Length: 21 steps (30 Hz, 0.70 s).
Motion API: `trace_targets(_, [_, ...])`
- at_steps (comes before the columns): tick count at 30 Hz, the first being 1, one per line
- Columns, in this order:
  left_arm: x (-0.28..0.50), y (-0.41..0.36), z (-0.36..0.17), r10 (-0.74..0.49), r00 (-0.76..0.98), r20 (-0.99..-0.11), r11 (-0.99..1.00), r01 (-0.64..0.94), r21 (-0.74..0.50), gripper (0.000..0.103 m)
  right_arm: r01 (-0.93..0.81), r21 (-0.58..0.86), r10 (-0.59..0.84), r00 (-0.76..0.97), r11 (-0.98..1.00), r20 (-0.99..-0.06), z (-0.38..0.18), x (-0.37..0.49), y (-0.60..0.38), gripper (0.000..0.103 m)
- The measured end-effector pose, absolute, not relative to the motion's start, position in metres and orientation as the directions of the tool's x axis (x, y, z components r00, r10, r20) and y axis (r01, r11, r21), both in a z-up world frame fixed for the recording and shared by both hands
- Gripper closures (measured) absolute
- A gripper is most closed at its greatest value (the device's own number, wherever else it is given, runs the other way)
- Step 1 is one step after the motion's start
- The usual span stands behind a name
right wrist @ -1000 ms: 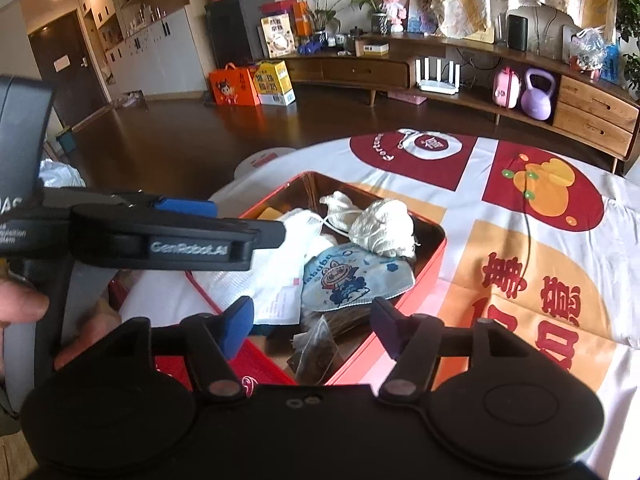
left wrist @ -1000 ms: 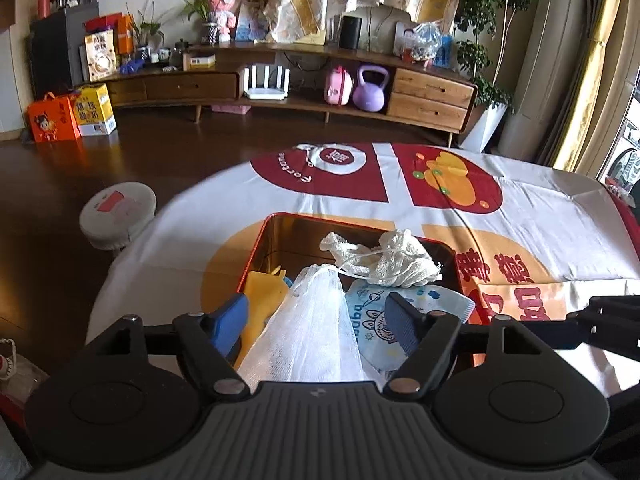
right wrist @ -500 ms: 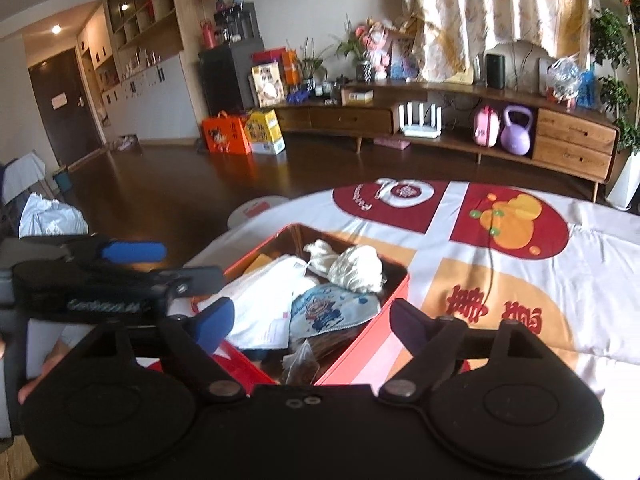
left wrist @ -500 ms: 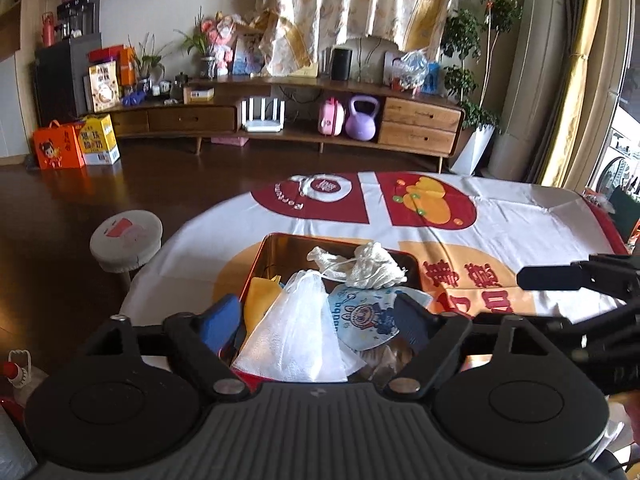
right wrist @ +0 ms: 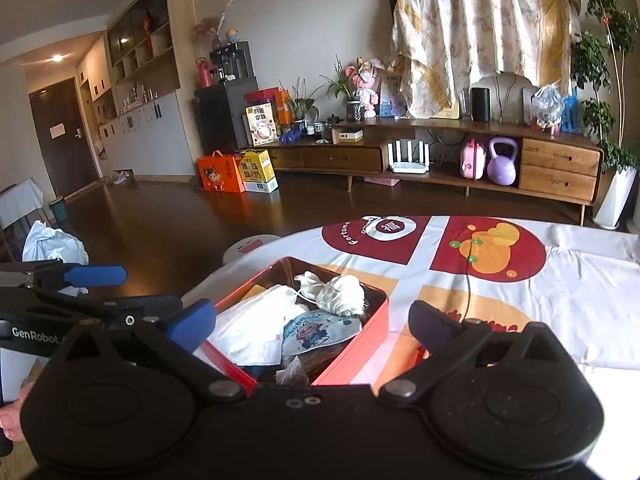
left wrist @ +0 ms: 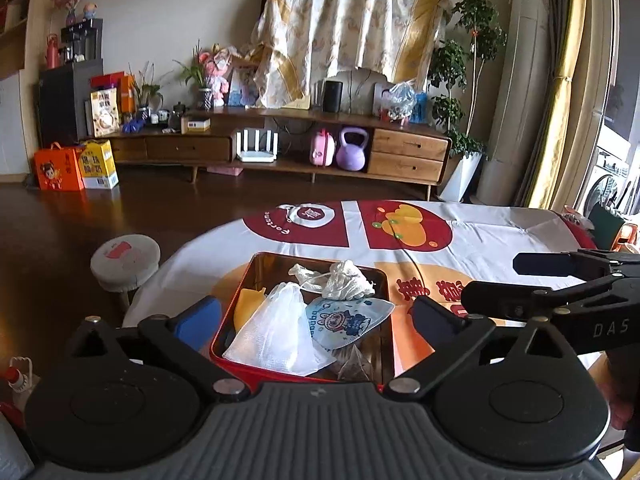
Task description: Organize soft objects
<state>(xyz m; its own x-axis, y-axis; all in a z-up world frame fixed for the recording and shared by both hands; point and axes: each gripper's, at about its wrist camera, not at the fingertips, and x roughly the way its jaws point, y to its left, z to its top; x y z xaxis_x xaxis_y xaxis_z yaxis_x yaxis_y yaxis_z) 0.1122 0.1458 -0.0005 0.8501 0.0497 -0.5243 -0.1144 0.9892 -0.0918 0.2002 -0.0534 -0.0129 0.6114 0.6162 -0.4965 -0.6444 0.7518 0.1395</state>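
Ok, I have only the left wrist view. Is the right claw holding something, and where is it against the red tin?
Observer: No. The right claw is open and empty. The near corner of the red tin shows between its fingers.
Operator: Does the white bag carry any marking?
Observer: Yes. In the right wrist view, the white bag has a printed label on its end next to the cartoon mask.

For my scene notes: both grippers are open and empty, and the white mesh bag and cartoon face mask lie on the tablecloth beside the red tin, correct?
Not quite: the white mesh bag and cartoon face mask lie inside the red tin, as the left wrist view shows. Left gripper and right gripper are open and empty.
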Motion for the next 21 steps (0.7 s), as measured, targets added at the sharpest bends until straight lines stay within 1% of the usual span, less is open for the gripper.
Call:
trace_targets(15, [0.087, 0.130, 0.000, 0.073, 0.863, -0.501, 0.985, -0.140, -0.098, 0.000, -0.639, 0.156, 0.631, 0.634, 0.753, -0.447, -0.016, 0.177, -0.068, 0.000])
trace_targets(21, [0.077, 0.122, 0.001, 0.098, 0.870, -0.483, 0.986, -0.151, -0.073, 0.000, -0.647, 0.159, 0.640, 0.628, 0.745, -0.443, -0.017, 0.172, -0.072, 0.000])
